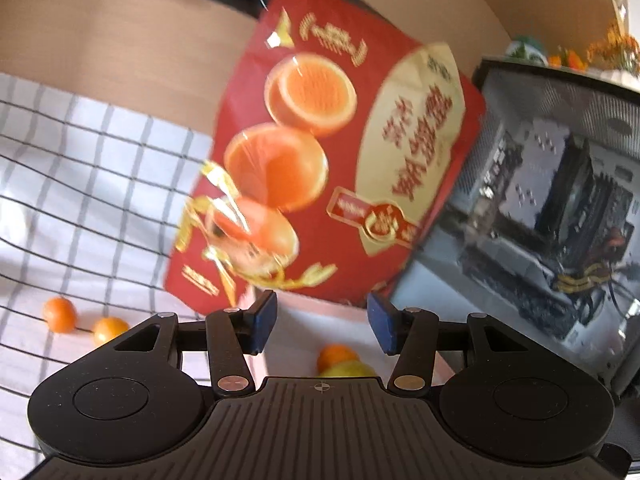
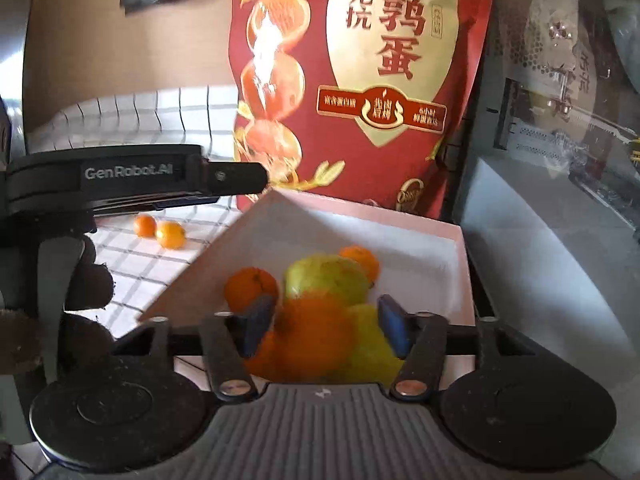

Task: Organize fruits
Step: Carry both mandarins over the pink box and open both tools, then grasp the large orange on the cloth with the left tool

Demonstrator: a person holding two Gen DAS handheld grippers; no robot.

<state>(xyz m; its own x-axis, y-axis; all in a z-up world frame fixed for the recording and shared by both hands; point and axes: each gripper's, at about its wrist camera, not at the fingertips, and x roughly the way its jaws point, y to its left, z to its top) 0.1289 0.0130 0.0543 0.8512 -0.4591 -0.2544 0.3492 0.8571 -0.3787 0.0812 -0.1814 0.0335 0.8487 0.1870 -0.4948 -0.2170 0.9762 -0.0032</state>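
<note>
A white box with a pink rim (image 2: 360, 222) holds a green-yellow fruit (image 2: 324, 276), two small oranges (image 2: 250, 286) and a yellow fruit (image 2: 372, 348). My right gripper (image 2: 326, 328) hovers over the box's near side. A blurred orange (image 2: 316, 332) sits between its blue pads, with a gap showing at the right pad, so the jaws stand open. My left gripper (image 1: 322, 320) is open and empty, pointing over the box at a red bag. Two more small oranges (image 1: 60, 314) lie on the checked cloth (image 1: 100, 200) to the left. In the right wrist view the left gripper (image 2: 256, 178) reaches in from the left.
A tall red snack bag (image 2: 360, 80) stands right behind the box. A computer case (image 1: 540, 200) with mesh and glass sides closes off the right. A dark gloved hand (image 2: 84, 280) holds the left gripper. A brown wall rises behind the cloth.
</note>
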